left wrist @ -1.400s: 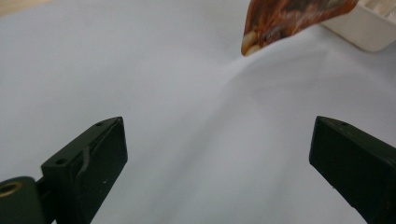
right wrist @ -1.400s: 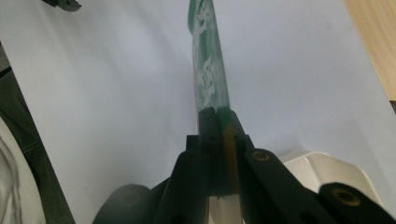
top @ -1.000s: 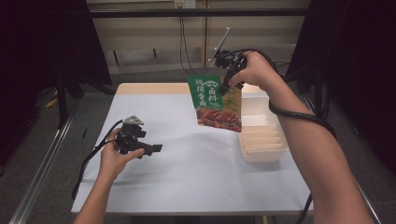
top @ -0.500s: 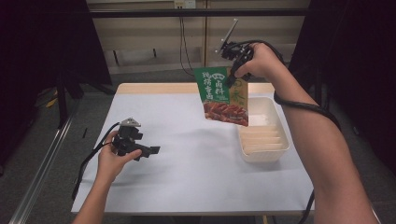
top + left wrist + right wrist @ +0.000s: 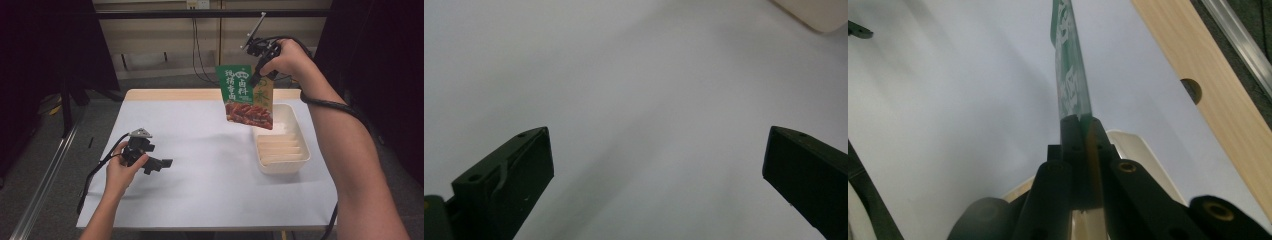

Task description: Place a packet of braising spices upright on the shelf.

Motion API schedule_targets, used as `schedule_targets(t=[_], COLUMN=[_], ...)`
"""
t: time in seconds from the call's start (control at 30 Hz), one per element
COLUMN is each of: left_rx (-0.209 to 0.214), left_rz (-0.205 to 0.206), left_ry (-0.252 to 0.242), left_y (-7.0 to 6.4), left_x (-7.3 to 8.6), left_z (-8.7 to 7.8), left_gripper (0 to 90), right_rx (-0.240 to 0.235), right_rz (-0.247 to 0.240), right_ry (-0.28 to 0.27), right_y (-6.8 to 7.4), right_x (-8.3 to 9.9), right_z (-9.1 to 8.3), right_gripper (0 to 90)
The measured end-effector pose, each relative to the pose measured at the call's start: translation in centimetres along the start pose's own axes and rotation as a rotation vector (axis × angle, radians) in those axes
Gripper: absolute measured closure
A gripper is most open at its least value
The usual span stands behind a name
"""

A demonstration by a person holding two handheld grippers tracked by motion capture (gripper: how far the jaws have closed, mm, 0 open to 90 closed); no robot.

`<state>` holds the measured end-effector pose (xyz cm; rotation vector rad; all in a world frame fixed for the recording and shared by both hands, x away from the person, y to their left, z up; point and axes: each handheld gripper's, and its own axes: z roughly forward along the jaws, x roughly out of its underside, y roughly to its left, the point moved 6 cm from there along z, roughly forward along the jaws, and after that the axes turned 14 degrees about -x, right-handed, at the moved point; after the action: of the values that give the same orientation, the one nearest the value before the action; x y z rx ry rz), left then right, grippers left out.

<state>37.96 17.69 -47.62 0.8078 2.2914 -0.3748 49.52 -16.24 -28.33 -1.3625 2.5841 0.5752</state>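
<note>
Holding our right gripper [image 5: 258,76] high above the far right part of the table [image 5: 200,200], we have its two black jaws pressed flat together on the top edge of a packet [image 5: 246,97]. In the right gripper view the jaws meet with the thin green edge of the packet [image 5: 1071,75] rising straight out from between them, seen almost end-on. From the high view the packet hangs down from the grip, clear of the table, a flat glossy pouch with a green upper part carrying white lettering and a picture of reddish-brown food on its lower part. Its lower edge hangs over the far end of a tray [image 5: 295,160].

The tray is a pale, cream-coloured oblong with rounded corners and raised walls, standing at the right side of the table. Its floor is ribbed in shallow steps, and we see nothing lying in it.

Our left gripper [image 5: 156,164] rests low over the near left part of the table, well apart from the packet and the tray. In the left gripper view its jaws stand wide apart with bare tabletop between them. The tabletop is a smooth, matt white sheet, with a strip of light wood [image 5: 170,94] along the far edge.
</note>
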Motion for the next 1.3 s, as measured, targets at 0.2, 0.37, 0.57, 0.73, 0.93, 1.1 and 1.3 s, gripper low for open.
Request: schedule_targets(t=[0.2,0.37,0.57,0.73,0.93,1.1,1.3], left_rx=[0.020,0.020,0.026,0.027,0.024,0.021,0.028], left_rz=[0.012,0.008,0.010,0.012,0.017,0.010,0.016], left_ry=[0.017,0.016,0.020,0.022,0.029,0.019,0.024], left_y=[-0.2,-0.3,-0.4,-0.4,-0.3,-0.3,-0.4], left_x=[0.3,0.4,0.4,0.5,0.6,0.5,0.6], left_z=[0.0,0.0,-0.2,-0.2,-0.1,-0.1,-0.1], left_gripper=[0.0,0.0,0.0,0.0,0.0,0.0,0.0], right_rx=[0.005,0.009,0.025,0.023,0.021,0.021,0.030], right_rz=[0.012,0.023,0.048,0.058,0.069,0.084,0.096], right_ry=[-0.008,-0.017,-0.025,-0.016,-0.016,-0.004,-0.007], right_y=[-0.5,-0.9,-1.2,-1.4,-1.7,-2.1,-2.5], right_x=[0.7,1.5,2.3,3.0,3.6,4.2,4.7], right_z=[-0.8,-1.5,-2.3,-2.5,-2.9,-3.0,-3.3], right_gripper=[90.0,90.0,90.0,90.0,90.0,90.0,90.0])
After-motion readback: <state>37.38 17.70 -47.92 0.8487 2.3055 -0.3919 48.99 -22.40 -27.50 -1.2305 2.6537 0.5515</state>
